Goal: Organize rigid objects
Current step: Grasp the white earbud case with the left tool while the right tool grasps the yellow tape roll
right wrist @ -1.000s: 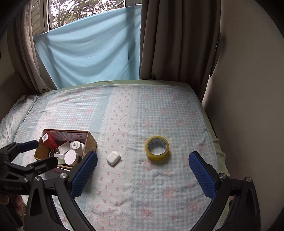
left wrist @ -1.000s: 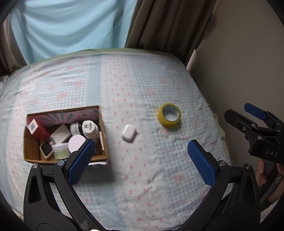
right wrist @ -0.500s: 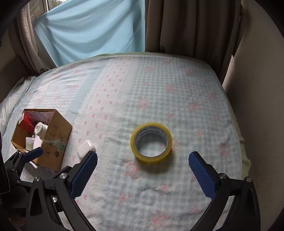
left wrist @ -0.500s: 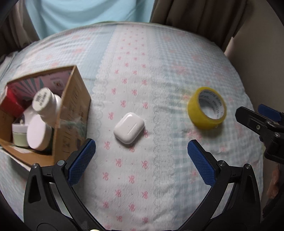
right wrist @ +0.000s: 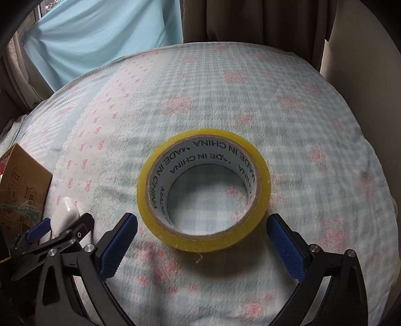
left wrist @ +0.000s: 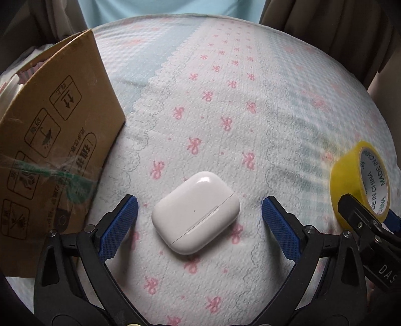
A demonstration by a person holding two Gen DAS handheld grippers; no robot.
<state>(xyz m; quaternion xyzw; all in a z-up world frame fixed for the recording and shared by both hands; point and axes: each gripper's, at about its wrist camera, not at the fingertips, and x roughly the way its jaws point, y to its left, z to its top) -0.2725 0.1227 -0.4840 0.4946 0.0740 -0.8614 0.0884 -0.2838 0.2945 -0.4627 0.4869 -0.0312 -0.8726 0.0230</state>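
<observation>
1. Left tool (left wrist: 199, 217) hangs low over the bed (left wrist: 225, 100), its blue pads (left wrist: 117, 229) either side of the white earbud case (left wrist: 196, 212); the jaws are closing, the case lies between them, and neither pad touches it
2. Cardboard box (left wrist: 50, 140) stands at the far left of the left wrist view, its printed side wall just beside the left pad; what it holds is hidden from this angle
3. White earbud case lies flat on the patterned bedspread, near the box and apart from it, lid seam toward the camera
4. Yellow tape roll (right wrist: 204, 189) lies flat on the bedspread to the right of the case, well apart from it, with "MADE IN CHINA" printed round the inner core
5. Right tool (right wrist: 201, 239) is spread wide, its blue pads (right wrist: 285, 252) flanking the near edge of the tape roll with a gap on both sides; nothing is gripped
6. In the right wrist view the left tool (right wrist: 61, 225) shows at the lower left beside the case (right wrist: 65, 215)
7. Brown curtains (right wrist: 250, 22) and a pale blue cloth (right wrist: 100, 32) hang beyond the far edge of the bed
</observation>
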